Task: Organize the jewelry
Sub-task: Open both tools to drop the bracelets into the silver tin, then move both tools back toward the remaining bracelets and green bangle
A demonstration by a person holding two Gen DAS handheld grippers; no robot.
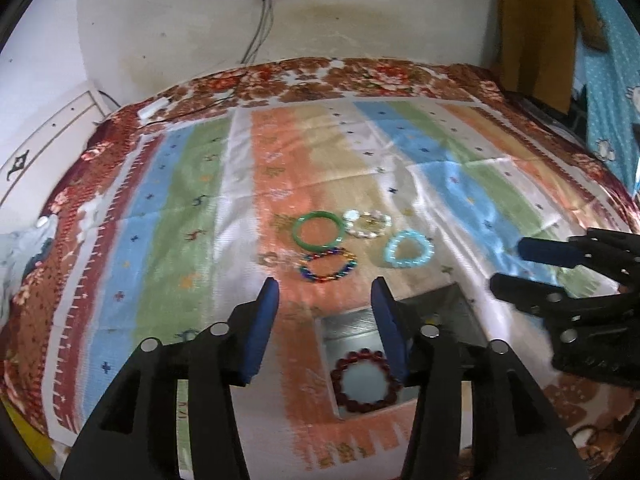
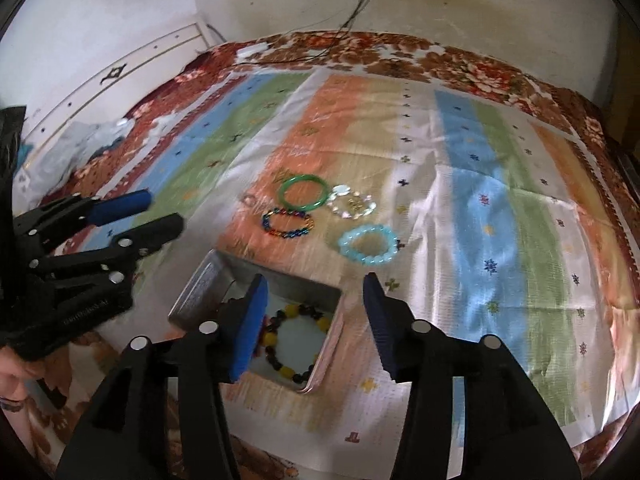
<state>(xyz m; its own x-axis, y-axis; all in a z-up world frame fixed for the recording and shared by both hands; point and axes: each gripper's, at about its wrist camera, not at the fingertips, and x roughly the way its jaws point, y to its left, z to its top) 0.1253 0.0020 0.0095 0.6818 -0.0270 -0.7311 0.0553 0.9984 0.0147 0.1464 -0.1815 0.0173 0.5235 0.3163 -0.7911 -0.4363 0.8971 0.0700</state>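
Observation:
Several bracelets lie on the striped cloth: a green bangle [image 1: 318,232] [image 2: 305,194], a white pearl bracelet [image 1: 368,224] [image 2: 352,205], a light blue bead bracelet [image 1: 410,249] [image 2: 368,245] and a multicolour bead bracelet [image 1: 329,266] [image 2: 288,223]. An open metal tin [image 1: 352,320] [image 2: 208,284] holds a dark red bead bracelet [image 1: 366,380] and a yellow-and-black one [image 2: 294,340]. My left gripper [image 1: 326,292] [image 2: 160,216] is open and empty, just short of the loose bracelets. My right gripper [image 2: 314,292] [image 1: 504,266] is open and empty above the tin.
The striped cloth [image 1: 192,208] covers a floral bedsheet [image 1: 360,76] on a bed against a white wall. A cable [image 1: 260,28] hangs from a wall socket. A crumpled bag [image 2: 76,144] lies at the left edge. Clothes [image 1: 540,24] hang at the right.

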